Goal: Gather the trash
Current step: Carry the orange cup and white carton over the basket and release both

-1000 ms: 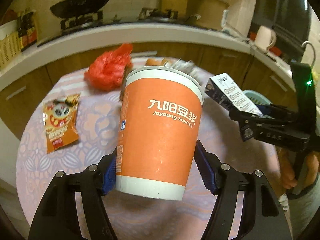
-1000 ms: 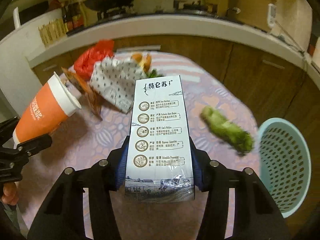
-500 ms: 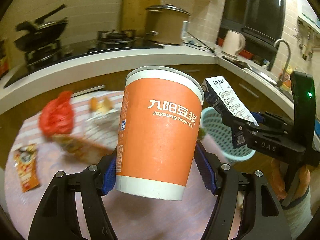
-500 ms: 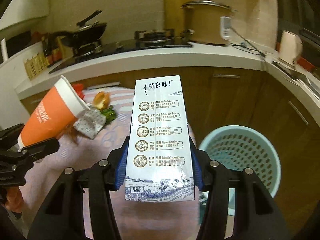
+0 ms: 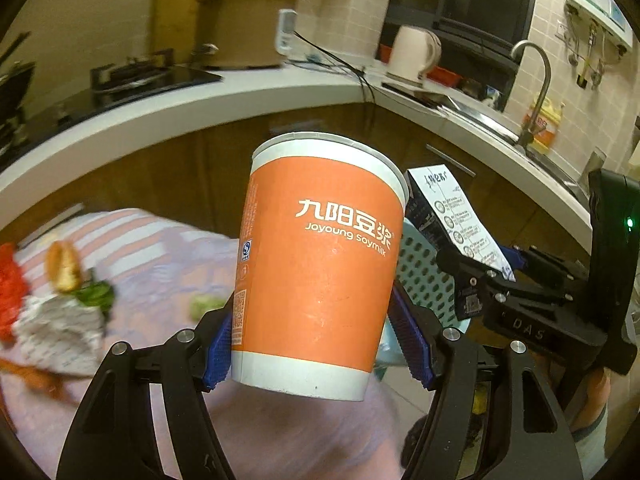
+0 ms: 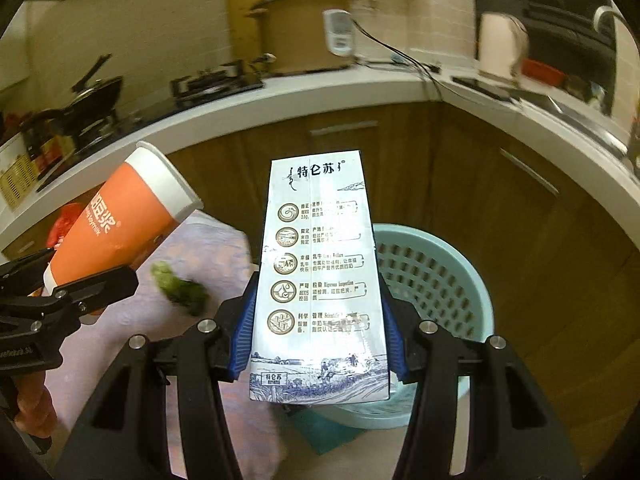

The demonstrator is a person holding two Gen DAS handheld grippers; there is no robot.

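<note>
cup (image 5: 320,256) and carton (image 6: 318,276) now beside basket (image 6: 440,276).

Table w/ purple cloth (image 5: 168,252): crumpled paper (image 5: 60,328), veg scraps (image 5: 96,294), red bag (image 5: 10,284).

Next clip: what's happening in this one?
A person is clearing trash off a kitchen table with a handheld gripper in each hand. The left gripper is clamped on an orange soymilk cup, and the right gripper is clamped on a white milk carton. Both are held in the air by the pale blue perforated trash basket on the floor beside the table. Vegetable scraps, a crumpled paper wrapper and other litter remain on the tablecloth.
</note>
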